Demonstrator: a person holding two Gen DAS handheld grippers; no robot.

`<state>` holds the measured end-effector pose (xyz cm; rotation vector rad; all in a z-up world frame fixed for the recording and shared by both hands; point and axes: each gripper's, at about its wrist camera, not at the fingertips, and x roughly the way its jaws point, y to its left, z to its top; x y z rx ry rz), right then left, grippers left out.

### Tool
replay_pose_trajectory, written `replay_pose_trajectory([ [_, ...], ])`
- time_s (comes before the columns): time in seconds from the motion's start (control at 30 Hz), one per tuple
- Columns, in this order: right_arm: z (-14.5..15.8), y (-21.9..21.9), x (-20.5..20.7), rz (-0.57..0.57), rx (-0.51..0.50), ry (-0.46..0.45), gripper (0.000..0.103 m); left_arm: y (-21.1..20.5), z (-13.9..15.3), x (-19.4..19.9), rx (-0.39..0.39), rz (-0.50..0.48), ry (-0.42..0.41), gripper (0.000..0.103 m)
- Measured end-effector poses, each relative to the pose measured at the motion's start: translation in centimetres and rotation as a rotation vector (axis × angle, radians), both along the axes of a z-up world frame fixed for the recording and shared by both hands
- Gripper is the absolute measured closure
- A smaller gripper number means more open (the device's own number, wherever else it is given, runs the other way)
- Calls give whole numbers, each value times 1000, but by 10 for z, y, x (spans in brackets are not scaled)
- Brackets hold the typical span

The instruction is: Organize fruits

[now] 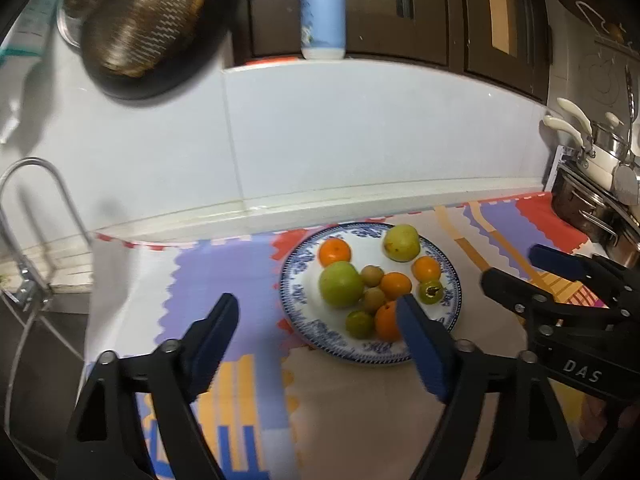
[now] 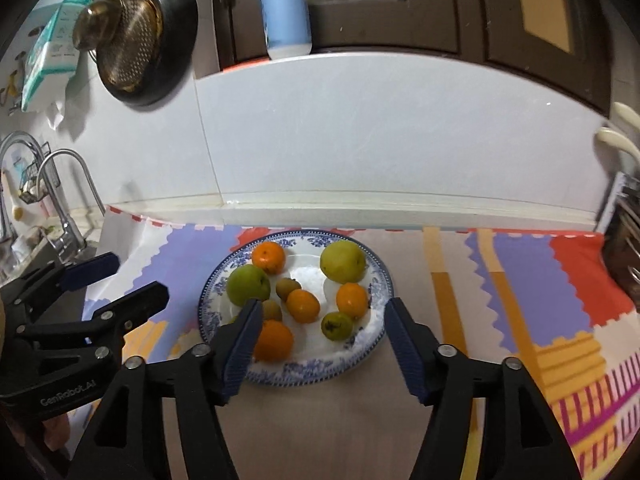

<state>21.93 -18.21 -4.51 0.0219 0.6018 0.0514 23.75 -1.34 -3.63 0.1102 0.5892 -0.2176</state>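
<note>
A blue-and-white patterned plate [image 1: 320,330] [image 2: 376,280] sits on a colourful mat and holds several fruits: oranges [image 1: 335,251] [image 2: 268,257], two large green apples [image 1: 341,284] [image 2: 248,285] [image 2: 343,261], small green fruits [image 1: 431,291] [image 2: 337,324] and brown kiwi-like ones [image 1: 372,275] [image 2: 288,287]. My left gripper [image 1: 318,314] is open and empty, just in front of and left of the plate. My right gripper [image 2: 320,316] is open and empty, its jaws on either side of the plate's near half. Each gripper shows in the other's view [image 1: 520,270] [image 2: 120,276].
A faucet [image 1: 36,208] [image 2: 72,196] and sink lie to the left. A white tiled wall [image 2: 360,140] stands behind the mat, with a blue bottle [image 1: 322,12] on the ledge above. A pan and strainer [image 2: 136,40] hang top left. Pots [image 1: 592,184] stand at the right.
</note>
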Motion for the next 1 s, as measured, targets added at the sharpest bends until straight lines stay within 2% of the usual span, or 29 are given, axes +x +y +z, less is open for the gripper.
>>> replay_pose_trajectory([
  [0.1,2,0,-17,-28,1,-9,30,8,4,-17,17,32,-36,7],
  [0.3,5,8,-49,-82,-9,-28,29,23,7,-41,17,21,-47,2],
  [0.53,11,20,-88,-135,-22,-72,27,34,15,-70,16,-19,-71,0],
  [1.0,29,15,-139,-126,-36,-103,22,29,32,-125,-8,25,-101,0],
])
